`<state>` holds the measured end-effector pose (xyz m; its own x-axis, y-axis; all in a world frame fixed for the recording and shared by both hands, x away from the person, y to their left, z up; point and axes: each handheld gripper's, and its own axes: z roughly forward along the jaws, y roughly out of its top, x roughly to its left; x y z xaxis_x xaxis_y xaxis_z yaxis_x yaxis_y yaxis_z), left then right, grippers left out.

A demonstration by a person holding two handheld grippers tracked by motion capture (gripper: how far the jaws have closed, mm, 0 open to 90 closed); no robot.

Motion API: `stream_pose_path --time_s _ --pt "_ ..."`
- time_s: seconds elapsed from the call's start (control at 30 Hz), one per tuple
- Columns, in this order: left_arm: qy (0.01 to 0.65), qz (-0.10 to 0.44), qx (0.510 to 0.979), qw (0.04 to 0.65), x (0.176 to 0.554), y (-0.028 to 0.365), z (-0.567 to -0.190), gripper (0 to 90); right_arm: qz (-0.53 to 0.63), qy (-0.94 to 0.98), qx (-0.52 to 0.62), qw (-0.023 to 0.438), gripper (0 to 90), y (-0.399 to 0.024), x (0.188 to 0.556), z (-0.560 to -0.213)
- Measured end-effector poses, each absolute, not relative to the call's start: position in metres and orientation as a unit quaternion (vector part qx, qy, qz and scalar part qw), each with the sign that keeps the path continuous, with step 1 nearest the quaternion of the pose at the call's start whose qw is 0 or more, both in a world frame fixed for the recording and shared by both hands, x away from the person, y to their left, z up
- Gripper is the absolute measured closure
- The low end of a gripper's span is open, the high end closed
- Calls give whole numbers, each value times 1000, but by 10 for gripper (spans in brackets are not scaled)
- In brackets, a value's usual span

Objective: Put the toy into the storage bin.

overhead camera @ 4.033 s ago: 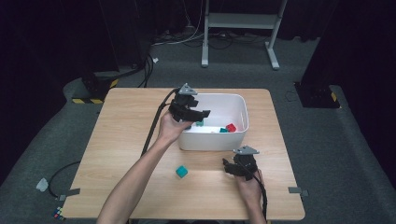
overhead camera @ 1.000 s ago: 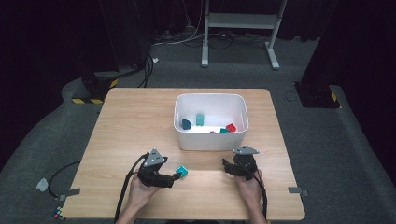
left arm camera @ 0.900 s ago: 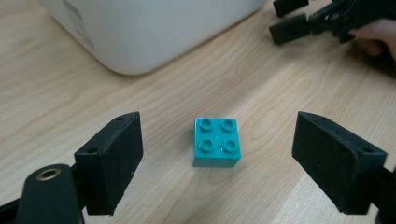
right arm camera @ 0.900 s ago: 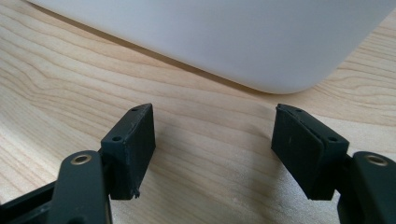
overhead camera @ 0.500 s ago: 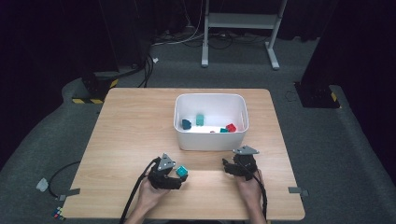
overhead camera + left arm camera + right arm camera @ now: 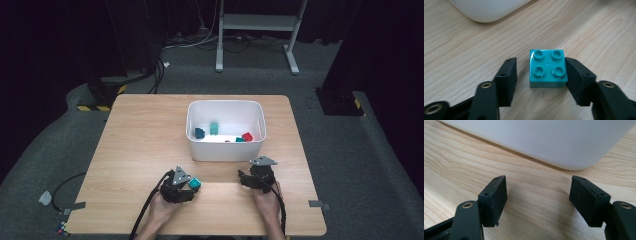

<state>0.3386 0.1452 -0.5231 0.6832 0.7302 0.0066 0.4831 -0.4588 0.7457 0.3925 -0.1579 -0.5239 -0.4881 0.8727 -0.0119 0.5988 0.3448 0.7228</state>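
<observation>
Since the earlier frame, the left gripper (image 6: 189, 186) was lowered around the teal brick (image 6: 548, 68) on the table (image 6: 140, 135). Jaws were closing: 1 pad touched, 1 stood clear. The right gripper (image 6: 252, 179) was held spread, idle, beside the white bin (image 6: 225, 147).

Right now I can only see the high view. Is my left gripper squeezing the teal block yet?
Observer: Not quite. The left gripper has just been closing with the teal block between its jaws. One pad touches it and the other stands apart.
Operator: Which way up is the block?
Observer: Studs up, flat on the table.
Operator: And my other gripper?
Observer: The right gripper is open, with nothing between its jaws, and it faces the white bin.
</observation>
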Motion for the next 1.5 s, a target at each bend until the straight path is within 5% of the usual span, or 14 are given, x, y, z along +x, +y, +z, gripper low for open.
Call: stream_pose_path --time_s 0.13,1.5 --pt "359 166 839 375 337 145 -523 580 336 794 463 204 302 -158 392 -524" --pt "379 115 813 427 356 172 -473 588 336 794 464 205 302 -158 393 -524"
